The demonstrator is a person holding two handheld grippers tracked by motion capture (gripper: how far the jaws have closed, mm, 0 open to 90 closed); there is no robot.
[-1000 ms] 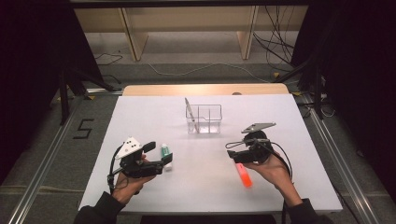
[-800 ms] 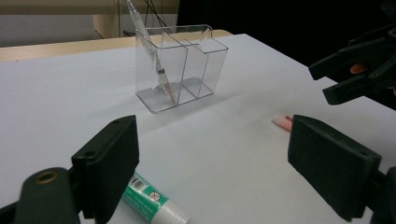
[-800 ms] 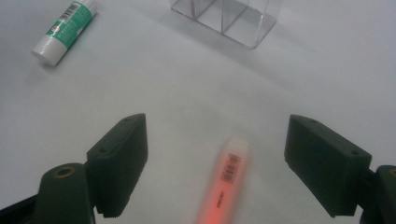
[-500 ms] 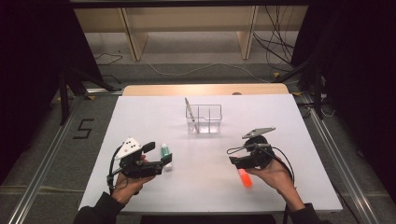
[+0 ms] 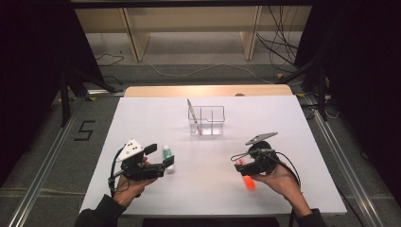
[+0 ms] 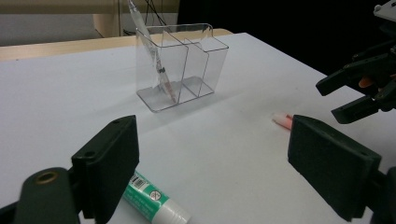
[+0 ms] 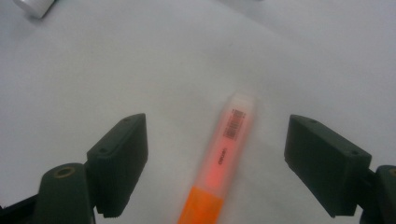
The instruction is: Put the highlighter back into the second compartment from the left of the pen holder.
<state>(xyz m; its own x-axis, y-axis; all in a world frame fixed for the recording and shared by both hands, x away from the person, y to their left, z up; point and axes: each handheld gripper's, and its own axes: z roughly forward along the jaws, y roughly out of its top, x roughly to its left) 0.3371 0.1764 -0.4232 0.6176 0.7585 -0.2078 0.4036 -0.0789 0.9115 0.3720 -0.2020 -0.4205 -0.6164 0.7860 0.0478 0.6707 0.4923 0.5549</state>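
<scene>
Orange highlighter (image 5: pixel 247 180) lying flat on the white table (image 5: pixel 283 123), lower right of the high view, partly under the right gripper (image 5: pixel 240 166). In the right gripper view, seen lengthwise up the lower middle of the frame (image 7: pixel 223 158), between the two wide-spread jaws, touching neither. Right gripper held in a hand (image 5: pixel 279 178) just above it. At lower left of the high view, left gripper (image 5: pixel 161 161) also spread wide, holding nothing, beside a green-and-white glue stick (image 5: pixel 168 156); glue stick at the bottom of the left gripper view (image 6: pixel 156 201), by one jaw. Farther up, at centre, clear divided holder (image 5: pixel 207 120) with a pen (image 5: pixel 191 112) leaning inside.
</scene>
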